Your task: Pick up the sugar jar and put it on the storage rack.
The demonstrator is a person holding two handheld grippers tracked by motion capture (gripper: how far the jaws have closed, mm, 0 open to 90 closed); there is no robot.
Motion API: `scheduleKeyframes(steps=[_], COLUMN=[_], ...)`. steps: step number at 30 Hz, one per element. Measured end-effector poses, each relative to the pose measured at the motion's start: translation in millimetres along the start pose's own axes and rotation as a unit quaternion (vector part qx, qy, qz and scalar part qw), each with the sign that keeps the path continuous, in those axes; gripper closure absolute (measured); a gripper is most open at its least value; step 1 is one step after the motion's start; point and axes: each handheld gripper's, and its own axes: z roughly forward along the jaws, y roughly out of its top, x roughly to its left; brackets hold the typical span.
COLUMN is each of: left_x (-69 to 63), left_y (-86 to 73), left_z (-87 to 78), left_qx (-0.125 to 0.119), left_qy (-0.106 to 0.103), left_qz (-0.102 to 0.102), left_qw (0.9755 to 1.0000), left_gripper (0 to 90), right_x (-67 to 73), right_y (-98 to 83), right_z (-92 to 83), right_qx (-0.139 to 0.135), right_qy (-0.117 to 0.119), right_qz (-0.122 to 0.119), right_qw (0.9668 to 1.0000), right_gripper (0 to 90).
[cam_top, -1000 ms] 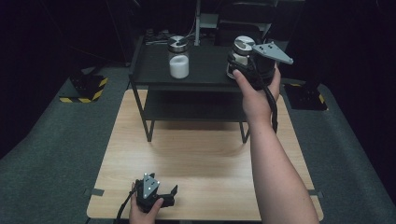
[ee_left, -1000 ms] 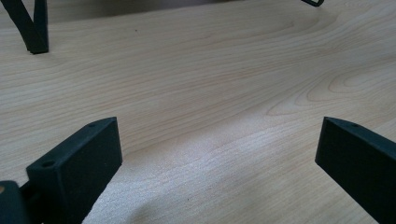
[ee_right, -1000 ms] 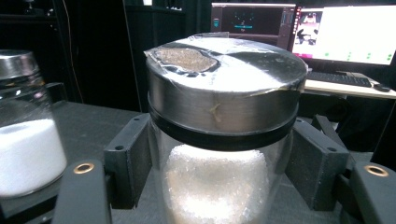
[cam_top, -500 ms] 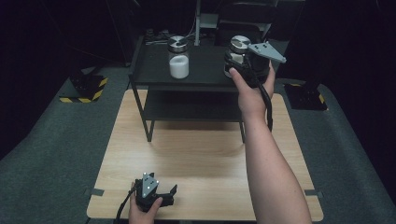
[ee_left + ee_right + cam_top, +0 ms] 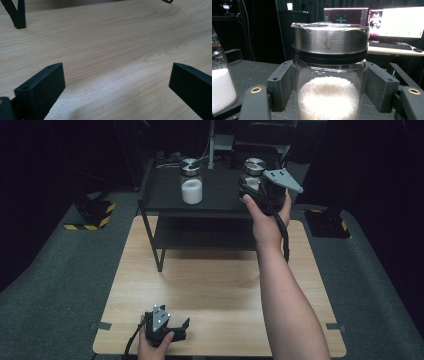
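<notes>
Right tongs (image 5: 252, 187): in my right hand, reached out to the right end of the black shelf's (image 5: 165, 195) top, jaws closed against both sides of a glass jar (image 5: 329, 82).
Gripped jar: upright at the shelf top's right end, grey metal lid (image 5: 329, 37), white grains filling its lower part.
Second jar (image 5: 191, 181): same kind, upright near the middle of the shelf top, well apart from the gripped one.
Left tongs (image 5: 165, 325): in my left hand at the near edge of the wooden desk (image 5: 220, 285), towards its left corner, jaws spread wide with bare wood between them.
Shelf: stands at the desk's far edge.
</notes>
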Motion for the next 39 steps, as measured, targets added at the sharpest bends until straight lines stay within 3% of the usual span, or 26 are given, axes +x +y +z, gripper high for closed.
scheduleKeyframes(steps=[7, 12, 16, 22, 35, 39], left_x=[0.8, 0.8, 0.4, 0.3, -1.2, -1.3], left_y=[0.0, 0.8, 1.4, 0.9, 2.3, 2.6], left_z=[0.1, 0.3, 0.9, 0.8, 1.3, 1.4], left_qx=[0.0, 0.002, 0.003, 0.002, 0.006, 0.007], left_qy=[-0.002, -0.002, -0.002, -0.003, -0.002, -0.002], left_qz=[-0.001, 0.0, 0.002, 0.003, 0.01, 0.011], left_qw=[1.0, 1.0, 1.0, 1.0, 0.9999, 0.9999], left_gripper=[0.7, 0.7, 0.7, 0.7, 0.7, 0.7], right_x=[-2.3, -1.7, 0.2, -5.4, -22.6, -26.5], right_y=[3.7, 4.5, -0.8, -6.3, -32.6, -43.7], right_z=[-0.2, -2.5, -10.3, -20.6, -61.8, -78.8], right_qx=[0.009, 0.015, -0.006, -0.019, -0.031, -0.034], right_qy=[0.004, -0.001, 0.003, 0.02, 0.045, 0.063], right_qz=[0.01, 0.004, -0.01, -0.007, -0.01, -0.017], right_qw=[0.9999, 0.9999, 0.9999, 0.9996, 0.9985, 0.9973], right_gripper=[25.9, 14.2, 0.1, 0.2, 0.2, 0.2])
